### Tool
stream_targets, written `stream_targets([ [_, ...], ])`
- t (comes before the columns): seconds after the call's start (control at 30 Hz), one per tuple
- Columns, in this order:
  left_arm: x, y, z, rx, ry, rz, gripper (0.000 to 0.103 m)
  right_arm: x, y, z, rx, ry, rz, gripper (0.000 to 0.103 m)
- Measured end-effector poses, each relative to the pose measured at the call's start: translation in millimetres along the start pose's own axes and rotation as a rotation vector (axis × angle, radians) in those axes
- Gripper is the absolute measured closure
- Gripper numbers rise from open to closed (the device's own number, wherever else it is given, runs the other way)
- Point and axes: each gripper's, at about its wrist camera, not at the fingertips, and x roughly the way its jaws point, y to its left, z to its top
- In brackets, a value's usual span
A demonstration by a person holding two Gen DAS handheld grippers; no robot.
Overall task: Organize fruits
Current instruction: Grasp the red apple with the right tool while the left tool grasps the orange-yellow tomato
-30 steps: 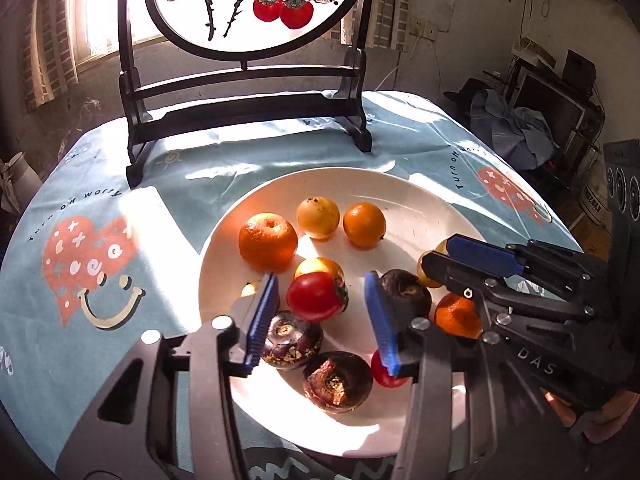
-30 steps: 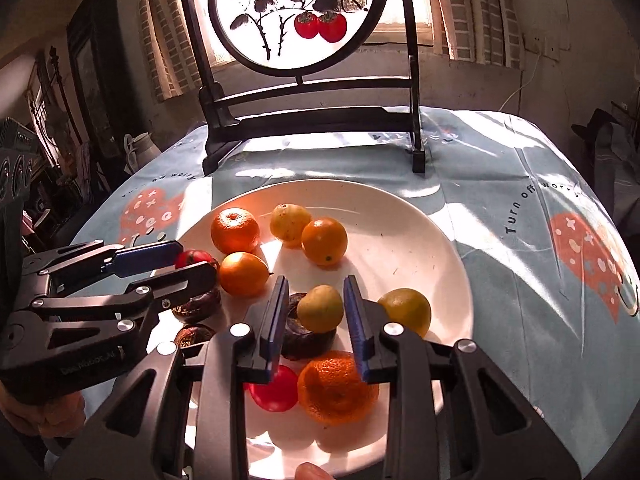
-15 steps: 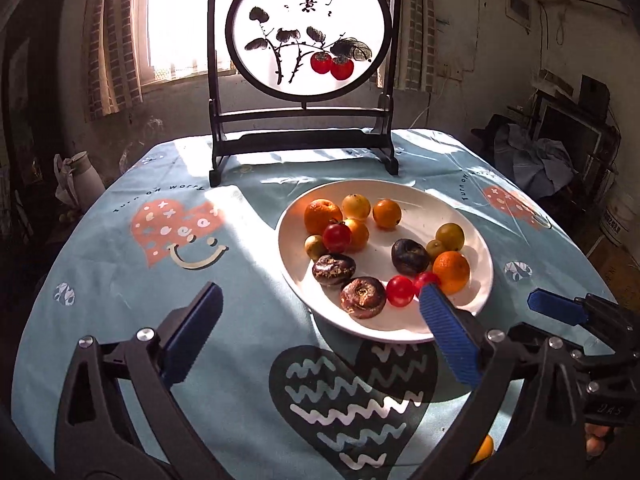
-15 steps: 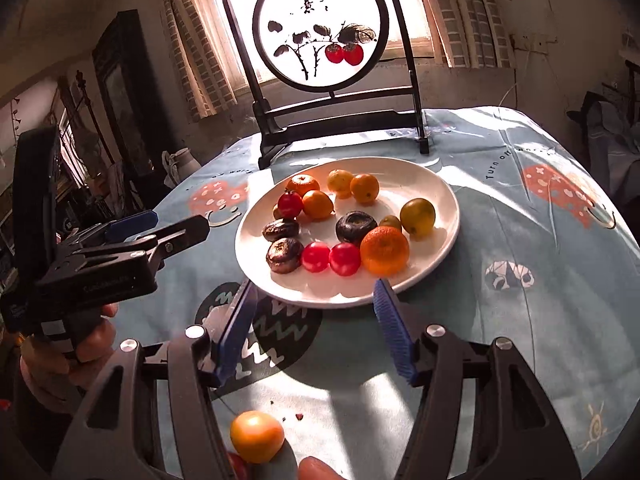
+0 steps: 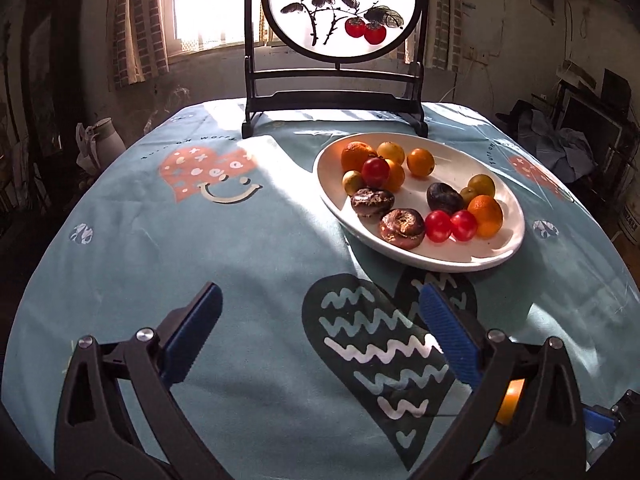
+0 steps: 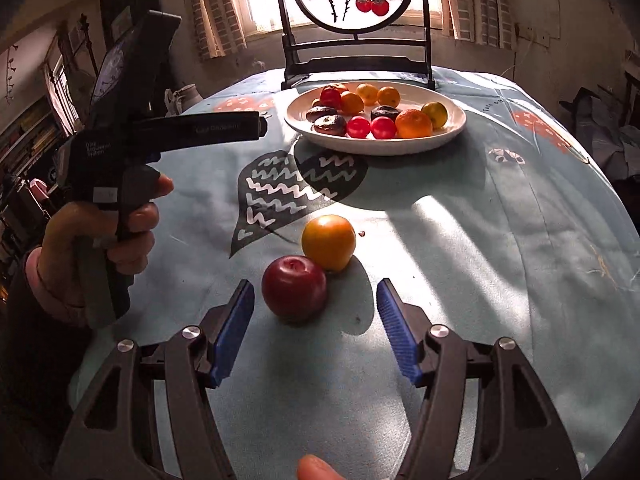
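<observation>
Fruits sit piled on the white plate point(image 6: 376, 148); both grippers' fingers are released, right gripper point(image 6: 316, 328) having just widened, dark red plum point(image 6: 294, 286) loose at 12 o'clock.

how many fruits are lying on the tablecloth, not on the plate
2. A dark red fruit lies just ahead of the right gripper, between its open jaws. An orange-yellow fruit touches it on the far side, toward the plate. Others may be hidden.
</observation>
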Motion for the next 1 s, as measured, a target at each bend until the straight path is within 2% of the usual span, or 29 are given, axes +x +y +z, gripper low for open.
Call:
stream_targets([
  [0.2,-3.3,0.7,1.4,0.001,-0.003,-0.004,0.002,21.3,8.6,3.3,0.006,0.066,0.006,0.039],
  [0.43,-4.0,6.0,2.7,-0.034,0.009,-0.025,0.002,25.9,12.1,5.7,0.014,0.079,-0.012,0.039],
  [0.53,-3.6,6.1,2.8,-0.033,0.010,-0.025,0.002,27.8,10.6,5.9,0.023,0.090,-0.025,0.050],
  [0.6,-3.3,5.9,2.3,-0.032,0.010,-0.025,0.002,26.9,8.9,4.4,0.027,0.089,-0.015,0.063],
  [0.77,-1.6,2.8,1.2,-0.013,0.017,-0.022,0.002,13.5,-2.0,-1.5,0.047,0.038,0.018,0.064],
  [0.9,-1.6,-6.4,-1.5,0.027,0.023,-0.036,0.002,-9.3,-32.4,-4.7,0.135,-0.058,0.001,0.064],
  [0.97,-2.4,-15.3,-3.9,0.061,0.040,-0.090,0.002,-17.4,-54.3,-5.6,0.215,-0.084,-0.008,0.064],
  [1.0,-3.1,-20.5,-5.4,0.082,0.055,-0.146,0.002,-19.9,-64.8,-5.8,0.251,-0.090,-0.011,0.064],
])
